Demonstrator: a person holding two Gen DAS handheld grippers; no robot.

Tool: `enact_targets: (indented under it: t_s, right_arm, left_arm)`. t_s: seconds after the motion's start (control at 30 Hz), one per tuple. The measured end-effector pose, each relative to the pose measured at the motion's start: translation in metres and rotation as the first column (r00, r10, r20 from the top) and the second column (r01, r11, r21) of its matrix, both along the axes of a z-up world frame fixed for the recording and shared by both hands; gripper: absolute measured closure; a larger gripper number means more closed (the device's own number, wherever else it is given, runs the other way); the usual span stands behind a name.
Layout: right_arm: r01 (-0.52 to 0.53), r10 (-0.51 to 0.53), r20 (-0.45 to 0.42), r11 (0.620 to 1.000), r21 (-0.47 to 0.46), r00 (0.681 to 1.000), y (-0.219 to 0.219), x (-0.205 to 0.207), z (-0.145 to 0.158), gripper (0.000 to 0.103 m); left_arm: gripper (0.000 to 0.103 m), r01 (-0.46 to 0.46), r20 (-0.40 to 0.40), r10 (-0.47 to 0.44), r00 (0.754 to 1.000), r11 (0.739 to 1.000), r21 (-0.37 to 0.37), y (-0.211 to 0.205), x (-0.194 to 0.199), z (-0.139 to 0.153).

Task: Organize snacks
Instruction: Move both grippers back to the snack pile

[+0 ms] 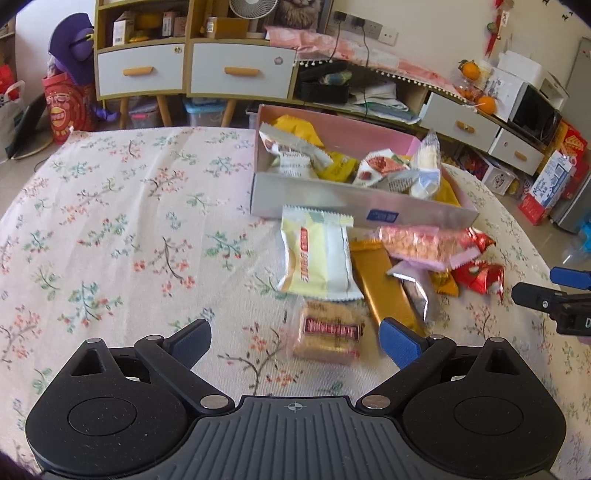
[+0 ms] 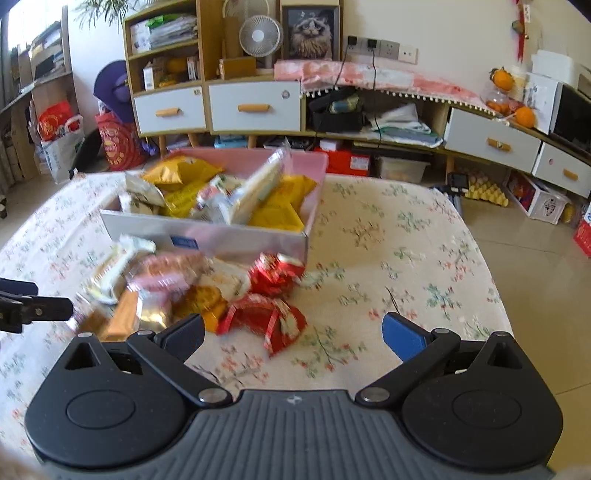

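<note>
With both your left gripper (image 1: 295,341) and right gripper (image 2: 293,334) spread wide and empty, pinch the light, crinkly clear-wrapped biscuit packet (image 1: 327,338) gently across its flat middle, since its film looks slippery.

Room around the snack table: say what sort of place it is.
Likely a home living room: a sideboard with white drawers, a framed cat picture beside a small fan, and a floral tablecloth.
</note>
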State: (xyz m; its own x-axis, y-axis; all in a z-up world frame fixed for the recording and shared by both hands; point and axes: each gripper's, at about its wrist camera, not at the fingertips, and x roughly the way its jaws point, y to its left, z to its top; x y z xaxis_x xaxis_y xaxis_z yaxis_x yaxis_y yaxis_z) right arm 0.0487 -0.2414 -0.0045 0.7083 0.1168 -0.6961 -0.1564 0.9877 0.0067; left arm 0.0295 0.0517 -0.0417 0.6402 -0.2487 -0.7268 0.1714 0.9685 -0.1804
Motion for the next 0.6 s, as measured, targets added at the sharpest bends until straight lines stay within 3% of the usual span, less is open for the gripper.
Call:
enact_targets:
  t_s: [0.3, 0.47, 0.6]
  right_arm:
    - [-0.037, 0.035, 0.02, 0.996, 0.076, 0.999, -0.009, -0.006, -0.016, 0.0]
    - [-0.039, 0.038, 0.01, 0.996, 0.086, 0.999, -0.004, -0.001, -0.022, 0.0]
    - [-0.038, 0.039, -0.002, 0.994, 0.099, 0.999, 0.002, 0.006, -0.024, 0.0]
  left_arm:
    - [0.005, 0.087, 0.094, -0.088, 0.992, 0.996, 0.02, -0.007, -0.014, -0.009]
    - [0.006, 0.095, 0.105, -0.096, 0.99, 0.995, 0.01, -0.008, -0.012, -0.011]
    - [0.017, 0.107, 0.102, -0.108, 0.989, 0.994, 0.02, -0.011, -0.008, -0.015]
